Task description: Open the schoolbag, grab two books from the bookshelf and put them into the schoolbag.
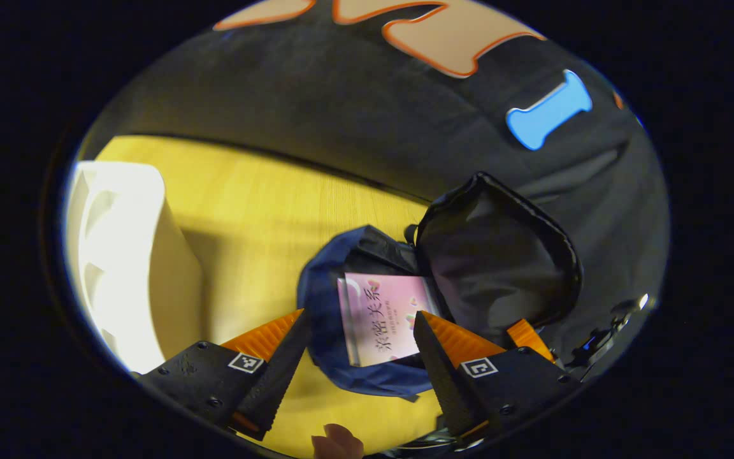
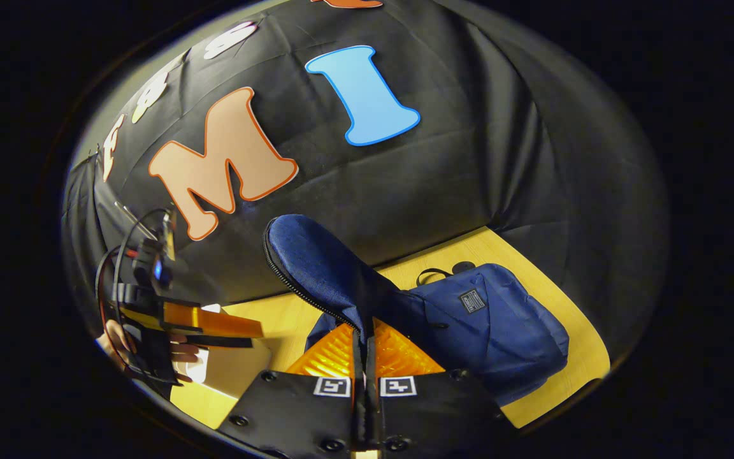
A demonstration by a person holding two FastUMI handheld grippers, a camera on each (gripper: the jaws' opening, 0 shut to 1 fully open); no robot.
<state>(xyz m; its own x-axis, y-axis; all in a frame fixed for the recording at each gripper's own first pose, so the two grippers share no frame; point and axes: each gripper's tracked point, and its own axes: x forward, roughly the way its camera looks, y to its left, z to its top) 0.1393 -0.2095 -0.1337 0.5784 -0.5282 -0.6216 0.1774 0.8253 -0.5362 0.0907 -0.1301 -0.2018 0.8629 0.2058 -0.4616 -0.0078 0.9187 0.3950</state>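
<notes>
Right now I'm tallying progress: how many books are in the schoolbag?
1. A pink book lies in the open schoolbag, between the left gripper jaws' open tips. The right gripper holds the flap up. Another book could be hidden beneath.

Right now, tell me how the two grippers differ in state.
The left gripper is open and holds nothing, its fingers apart over the pink book that lies in the schoolbag. The right gripper is shut on the schoolbag's flap, holding it up. Both are at the schoolbag on the yellow table.
</notes>
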